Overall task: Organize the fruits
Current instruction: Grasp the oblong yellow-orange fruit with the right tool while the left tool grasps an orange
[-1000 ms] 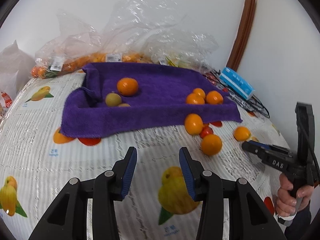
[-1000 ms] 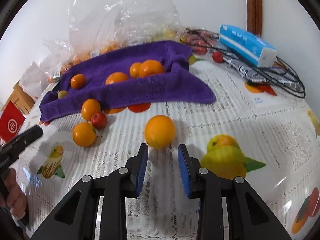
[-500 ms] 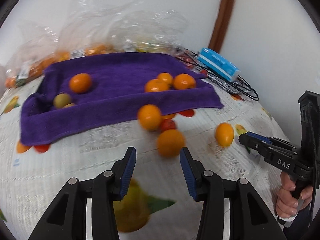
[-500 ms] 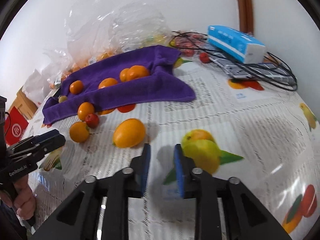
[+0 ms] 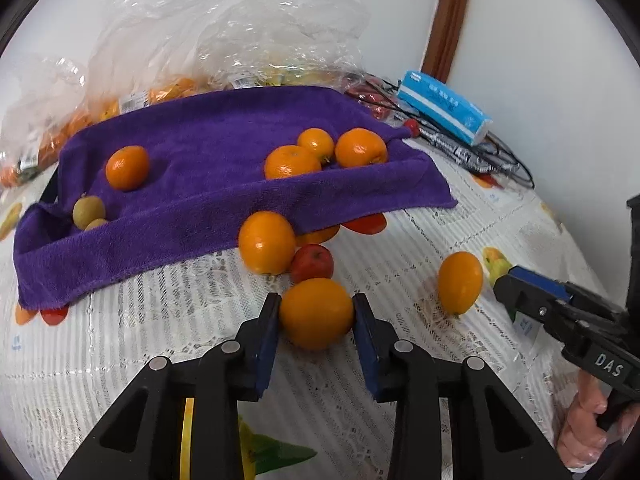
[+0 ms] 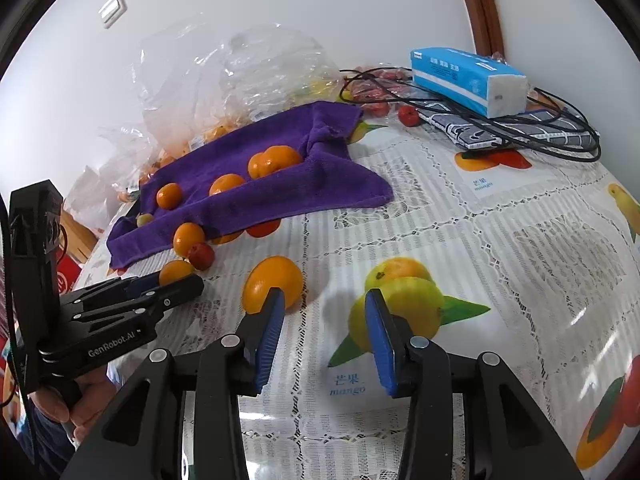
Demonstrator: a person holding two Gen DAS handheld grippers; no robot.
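an orange (image 5: 316, 318) on the table (image 5: 120, 340) is squeezed by the left gripper (image 5: 315, 316), just closed. nothing is held by the right gripper (image 6: 324, 334), just opened beside another orange (image 6: 273, 282).

1. Bright, even light; soft shadows under the fruit.
2. Glare on the plastic bags (image 5: 224, 32) at 12 o'clock.
3. Fisheye bending, black corners; slight softness toward rims.
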